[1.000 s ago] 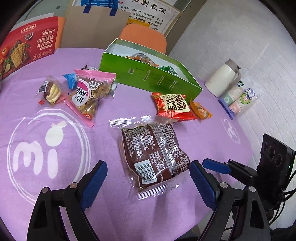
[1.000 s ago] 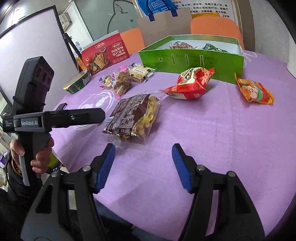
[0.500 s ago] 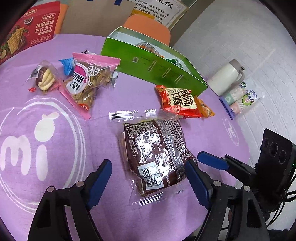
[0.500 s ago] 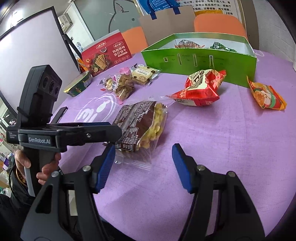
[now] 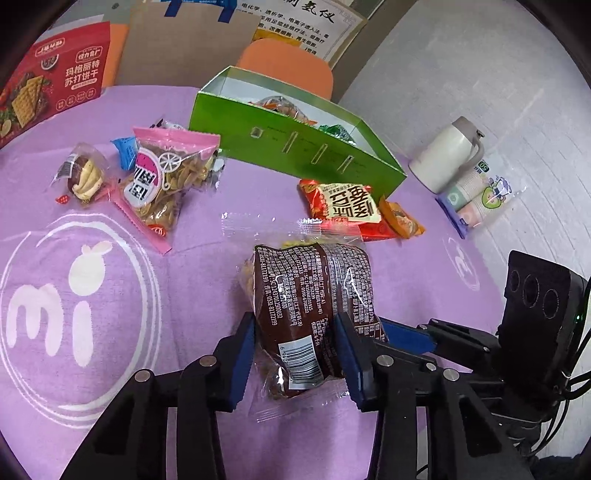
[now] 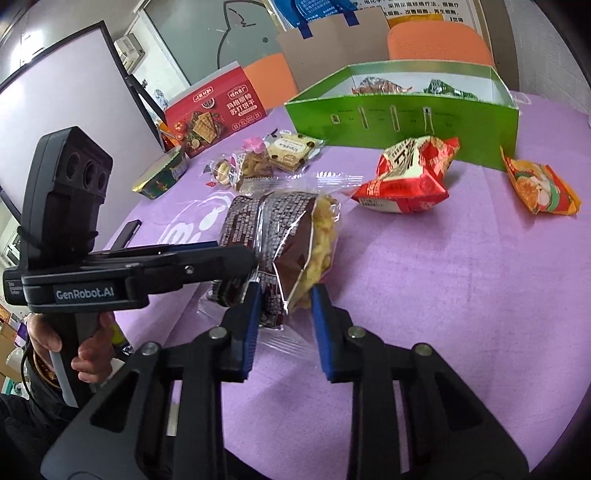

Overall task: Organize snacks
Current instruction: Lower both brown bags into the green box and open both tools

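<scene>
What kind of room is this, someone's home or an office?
Probably an office or meeting room, not a home: a whiteboard stands beside the purple-clothed table, printed notices hang on the wall, and orange chairs sit behind it.

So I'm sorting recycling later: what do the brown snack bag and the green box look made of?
Brown snack bag: thin glossy plastic film, judging by glare, wrinkles and clear sealed edges. Green box: probably printed cardboard, with a matte face, die-cut slots and white inner walls.
</scene>
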Available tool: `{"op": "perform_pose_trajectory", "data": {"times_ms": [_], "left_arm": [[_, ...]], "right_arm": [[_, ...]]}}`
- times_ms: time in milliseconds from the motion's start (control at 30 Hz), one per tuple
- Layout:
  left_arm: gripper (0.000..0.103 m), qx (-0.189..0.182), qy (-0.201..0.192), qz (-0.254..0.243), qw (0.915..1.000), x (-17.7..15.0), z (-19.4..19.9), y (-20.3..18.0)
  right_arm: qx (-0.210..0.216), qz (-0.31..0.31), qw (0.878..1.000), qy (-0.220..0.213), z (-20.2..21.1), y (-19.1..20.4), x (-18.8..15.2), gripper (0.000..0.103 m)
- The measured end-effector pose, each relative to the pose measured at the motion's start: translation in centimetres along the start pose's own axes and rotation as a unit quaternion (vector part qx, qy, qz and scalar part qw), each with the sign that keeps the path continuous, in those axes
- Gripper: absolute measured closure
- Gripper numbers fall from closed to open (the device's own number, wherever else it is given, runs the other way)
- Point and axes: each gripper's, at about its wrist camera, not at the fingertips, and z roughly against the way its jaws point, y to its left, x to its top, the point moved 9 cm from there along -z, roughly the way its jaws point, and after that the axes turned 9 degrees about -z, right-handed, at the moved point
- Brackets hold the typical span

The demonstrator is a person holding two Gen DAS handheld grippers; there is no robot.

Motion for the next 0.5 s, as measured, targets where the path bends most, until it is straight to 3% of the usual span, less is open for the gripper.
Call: {"op": "perform_pose_trajectory", "data": {"times_ms": [233, 500], "left_arm": [[0.061, 0.009, -0.047, -0.038, 0.9981, 5.0, 2.7, -1.9], [0.061, 0.010, -0.078, -0.070, 0.9944, 14.1, 1.9, -3.5]], "right_arm": [[-0.004, 0.020, 0.998, -0.064, 2.7, 0.5, 5.2, 0.073], [-0.021, 0.008, 0.993, -0.120, 3.2, -2.5, 13.1, 0.073]]}}
